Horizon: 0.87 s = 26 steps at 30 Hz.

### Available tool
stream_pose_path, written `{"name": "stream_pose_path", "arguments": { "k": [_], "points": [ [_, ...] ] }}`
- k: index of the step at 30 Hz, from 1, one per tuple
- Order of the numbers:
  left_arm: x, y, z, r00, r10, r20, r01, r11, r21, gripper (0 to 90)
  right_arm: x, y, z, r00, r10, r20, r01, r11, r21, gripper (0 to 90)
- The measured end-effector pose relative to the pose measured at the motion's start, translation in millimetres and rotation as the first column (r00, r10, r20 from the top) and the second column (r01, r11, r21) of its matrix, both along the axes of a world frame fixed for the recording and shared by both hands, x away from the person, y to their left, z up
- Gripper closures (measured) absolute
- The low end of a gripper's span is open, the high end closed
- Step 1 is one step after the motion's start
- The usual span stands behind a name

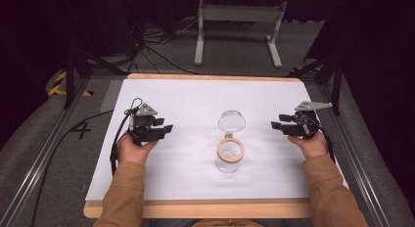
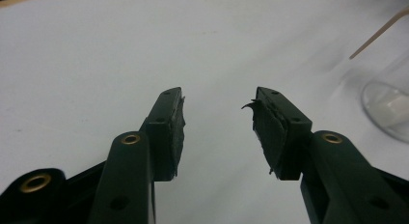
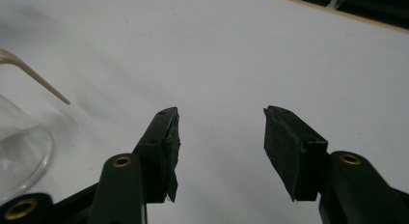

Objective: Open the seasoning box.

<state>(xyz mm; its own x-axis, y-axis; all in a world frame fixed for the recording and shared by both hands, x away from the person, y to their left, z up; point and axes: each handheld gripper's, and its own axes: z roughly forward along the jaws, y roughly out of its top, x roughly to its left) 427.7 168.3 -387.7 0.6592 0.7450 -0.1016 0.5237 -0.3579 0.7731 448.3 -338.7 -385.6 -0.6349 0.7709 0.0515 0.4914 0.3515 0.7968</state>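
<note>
A glass jar (image 1: pixel 229 156) with its hinged lid (image 1: pixel 231 121) flipped open stands between the left gripper (image 1: pixel 163 125) and right gripper (image 1: pixel 277 124), both with jaws wide and empty.

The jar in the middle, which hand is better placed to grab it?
Probably either: the jar stands about midway between the open left claw and open right claw, both empty.
</note>
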Motion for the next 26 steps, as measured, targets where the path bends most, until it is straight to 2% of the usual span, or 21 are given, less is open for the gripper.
{"name": "stream_pose_path", "arguments": {
  "k": [2,3,4,6,9,12,13,14,18,19,20,22,26],
  "points": [
    [2.5,-0.6,-5.0,0.9998,-0.008,-0.016,0.008,0.9998,0.017,54.2,0.9,0.3,-2.5,1.0000,0.000,-0.008,0.000,1.000,-0.002,47.2],
    [5.0,-0.9,-8.3,0.9999,-0.014,-0.009,0.014,0.9995,0.027,53.9,2.1,0.8,-5.8,0.9998,-0.003,-0.017,0.003,1.000,-0.004,47.3],
    [5.4,-2.3,-11.3,0.9993,-0.011,-0.036,0.012,0.9997,0.021,53.5,3.4,1.1,-9.1,0.9998,-0.002,-0.022,0.002,1.000,-0.013,47.3],
    [7.1,-4.0,-16.9,0.9989,-0.006,-0.047,0.008,0.9992,0.040,53.3,6.4,1.9,-15.5,0.9994,-0.003,-0.036,0.002,1.000,-0.025,46.3],
    [9.4,-5.8,-23.9,0.9967,-0.005,-0.081,0.010,0.9985,0.054,52.8,10.0,2.8,-24.7,0.9968,-0.026,-0.075,0.023,0.999,-0.036,45.7],
    [12.4,-7.5,-31.0,0.9958,-0.011,-0.091,0.019,0.9960,0.087,52.3,13.7,2.1,-35.4,0.9939,-0.049,-0.099,0.043,0.997,-0.066,45.8],
    [12.9,-10.1,-35.9,0.9938,0.001,-0.111,0.009,0.9955,0.094,51.8,14.8,2.3,-39.9,0.9909,-0.060,-0.120,0.051,0.996,-0.073,45.1],
    [12.9,-10.1,-35.9,0.9938,0.001,-0.111,0.009,0.9955,0.094,51.7,15.5,2.9,-42.1,0.9898,-0.062,-0.128,0.052,0.995,-0.080,44.4],
    [15.2,-12.7,-41.4,0.9907,-0.002,-0.136,0.016,0.9946,0.102,50.4,16.1,6.5,-45.9,0.9896,-0.062,-0.130,0.048,0.993,-0.112,43.9],
    [15.9,-13.5,-42.1,0.9903,-0.011,-0.139,0.030,0.9902,0.136,49.3,15.8,9.0,-46.4,0.9907,-0.053,-0.125,0.039,0.992,-0.116,43.0],
    [15.9,-13.5,-42.1,0.9903,-0.011,-0.139,0.030,0.9902,0.136,49.0,16.0,10.0,-46.6,0.9921,-0.046,-0.117,0.031,0.992,-0.126,42.4],
    [16.2,-14.9,-44.0,0.9912,-0.013,-0.132,0.036,0.9851,0.168,48.4,15.4,11.6,-46.6,0.9928,-0.047,-0.110,0.031,0.990,-0.137,41.6],
    [16.2,-13.2,-44.1,0.9898,-0.004,-0.143,0.027,0.9878,0.153,46.6,15.0,11.7,-45.6,0.9938,-0.050,-0.099,0.035,0.989,-0.141,41.2]
  ]
}}
